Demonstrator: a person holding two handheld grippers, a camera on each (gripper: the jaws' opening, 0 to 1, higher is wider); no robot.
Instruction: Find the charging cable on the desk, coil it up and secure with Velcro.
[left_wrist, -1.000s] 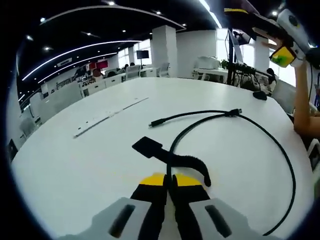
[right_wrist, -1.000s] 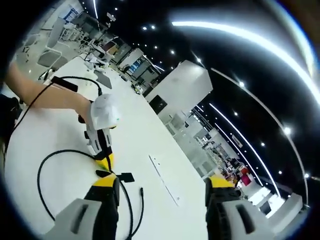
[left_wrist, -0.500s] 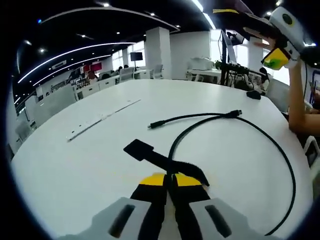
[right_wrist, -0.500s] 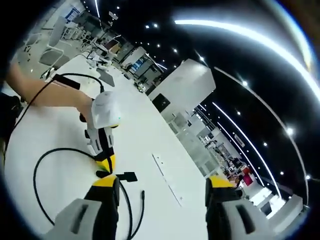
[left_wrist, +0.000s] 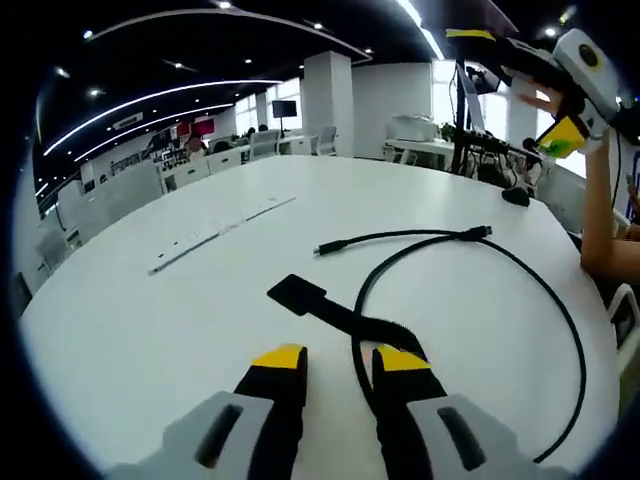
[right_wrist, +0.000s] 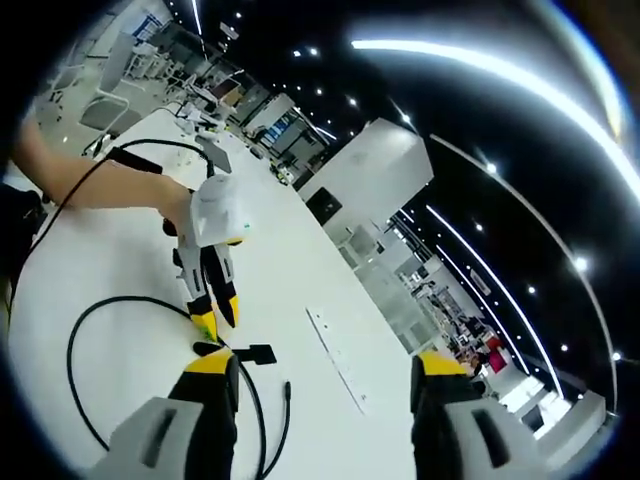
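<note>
Desk: large round white tabletop (left_wrist: 150, 330), seen in both gripper views, set in an open-plan office with a white pillar (left_wrist: 330, 100) and curved ceiling light strips behind. A long white strip (left_wrist: 215, 235) is laid flat on the far left part of the surface in the left gripper view

Charging cable: thin black cable (left_wrist: 560, 330), laid on the desk in a wide loose loop, not coiled. One run is carried out to the right and back round toward the near edge; two plug ends are placed close together toward the middle of the desk, the nearer one (left_wrist: 325, 248) pointing left. In the right gripper view the same loop (right_wrist: 75, 350) is seen below the other gripper

Velcro strap: flat black strap with a squarish tab (left_wrist: 298, 295), fixed to the cable and lying on the desk just beyond the left gripper's tips

Left gripper (left_wrist: 340, 362): grey body with black, yellow-tipped jaws, held low over the desk with the jaws parted and nothing between them; the cable passes close by the right jaw. It is also seen from above in the right gripper view (right_wrist: 218, 318), held by a bare forearm

Right gripper (right_wrist: 325, 368): jaws spread wide and empty, raised well above the desk. It is seen at the upper right of the left gripper view (left_wrist: 562, 130)
</note>
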